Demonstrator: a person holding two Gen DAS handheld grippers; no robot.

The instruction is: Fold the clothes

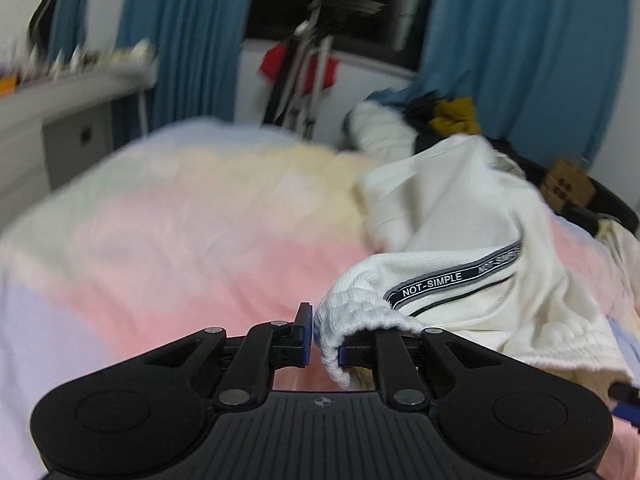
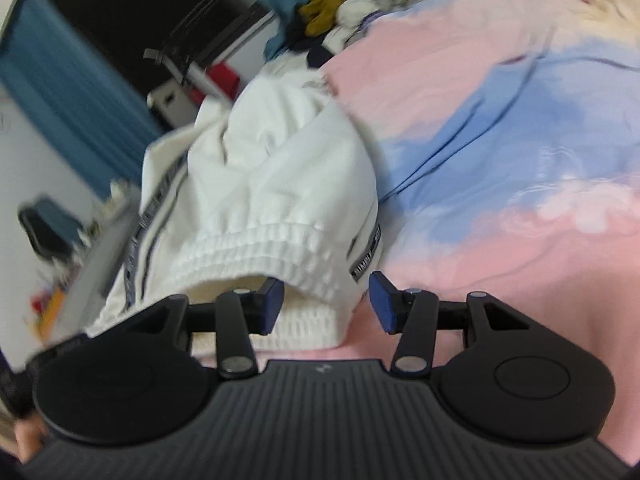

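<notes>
White shorts (image 1: 452,236) with a black "NOT-SIMPLE" side stripe lie crumpled on the pastel bedspread (image 1: 168,220). My left gripper (image 1: 323,342) has its jaws close together with the ribbed waistband (image 1: 352,320) between them. In the right wrist view the same shorts (image 2: 272,184) lie ahead. My right gripper (image 2: 326,306) is open, its left finger (image 2: 274,306) inside the waistband opening and its right finger (image 2: 382,304) outside, so the jaws straddle the waistband (image 2: 280,248) without closing on it.
A heap of other clothes (image 1: 432,120) lies at the bed's far end, also in the right wrist view (image 2: 332,4). A white dresser (image 1: 60,96) stands on the left. Blue curtains (image 1: 520,52) and a folded rack (image 1: 304,76) stand by the window.
</notes>
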